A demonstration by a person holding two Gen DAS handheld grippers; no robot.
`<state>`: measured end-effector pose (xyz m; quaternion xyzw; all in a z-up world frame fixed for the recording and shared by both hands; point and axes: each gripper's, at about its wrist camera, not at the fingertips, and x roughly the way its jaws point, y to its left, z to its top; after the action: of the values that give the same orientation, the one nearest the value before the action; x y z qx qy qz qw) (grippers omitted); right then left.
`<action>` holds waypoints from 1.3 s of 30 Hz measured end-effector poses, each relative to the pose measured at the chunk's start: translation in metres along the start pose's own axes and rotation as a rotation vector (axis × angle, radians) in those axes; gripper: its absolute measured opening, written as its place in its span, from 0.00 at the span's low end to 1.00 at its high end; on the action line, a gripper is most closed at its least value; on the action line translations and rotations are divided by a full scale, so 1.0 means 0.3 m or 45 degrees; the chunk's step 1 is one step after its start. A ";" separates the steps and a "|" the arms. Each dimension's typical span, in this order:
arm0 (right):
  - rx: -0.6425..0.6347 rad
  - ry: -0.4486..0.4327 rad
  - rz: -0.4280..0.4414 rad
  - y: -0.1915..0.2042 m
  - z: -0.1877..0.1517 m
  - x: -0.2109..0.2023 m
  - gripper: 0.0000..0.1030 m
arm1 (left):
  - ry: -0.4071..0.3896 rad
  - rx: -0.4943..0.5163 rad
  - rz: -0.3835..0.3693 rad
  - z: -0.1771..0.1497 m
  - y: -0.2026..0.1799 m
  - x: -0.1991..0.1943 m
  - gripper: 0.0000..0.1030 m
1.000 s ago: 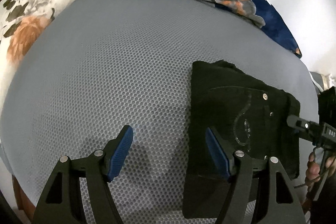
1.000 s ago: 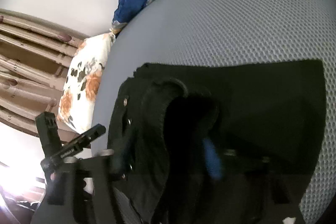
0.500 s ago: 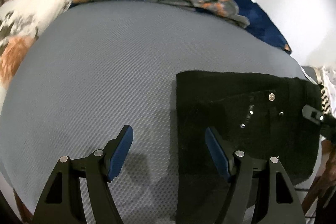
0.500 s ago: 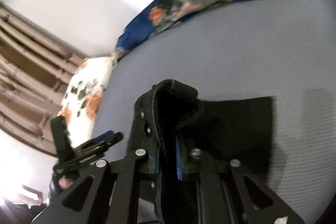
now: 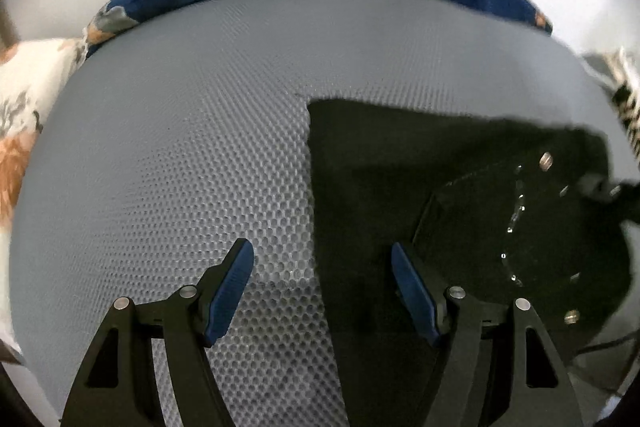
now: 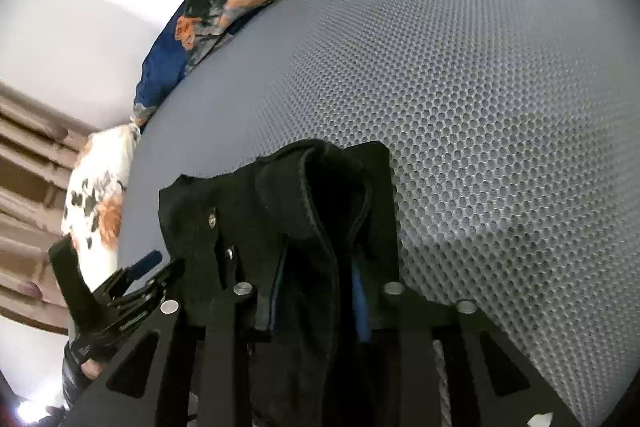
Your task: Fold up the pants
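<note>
Grey mesh bed (image 5: 168, 155) — left gripper (image 5: 322, 291) hovers spread, empty; right gripper (image 6: 316, 291) fingers pinch the black pants (image 6: 304, 195).

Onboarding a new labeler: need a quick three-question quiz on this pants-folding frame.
1. True or false: the left gripper is clamped on the black pants.
2. Which gripper holds fabric? A) left B) right C) neither
3. Fill in: the pants lie on a grey ____ mattress.

Key: 1 false, its jaws stand open and empty. 2 B, the right gripper pinches a bunched edge of the pants. 3 honeycomb-textured.
</note>
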<state>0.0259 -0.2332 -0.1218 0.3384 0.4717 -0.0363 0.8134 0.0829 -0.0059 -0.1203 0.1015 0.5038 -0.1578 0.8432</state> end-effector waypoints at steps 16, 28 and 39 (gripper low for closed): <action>-0.133 0.053 -0.104 0.040 -0.223 -0.163 0.19 | 0.027 0.167 -0.034 -0.147 -0.039 -0.098 0.70; -0.131 0.034 -0.168 0.045 -0.296 -0.207 0.10 | 0.021 0.163 -0.043 -0.209 -0.063 -0.131 0.70; -0.092 0.094 -0.202 0.005 -0.307 -0.154 0.10 | 0.039 0.151 -0.060 -0.220 -0.057 -0.121 0.73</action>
<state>-0.0676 -0.1902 -0.1144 0.2714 0.5277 -0.0710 0.8018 0.0065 0.0059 -0.1195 0.1419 0.5086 -0.2056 0.8240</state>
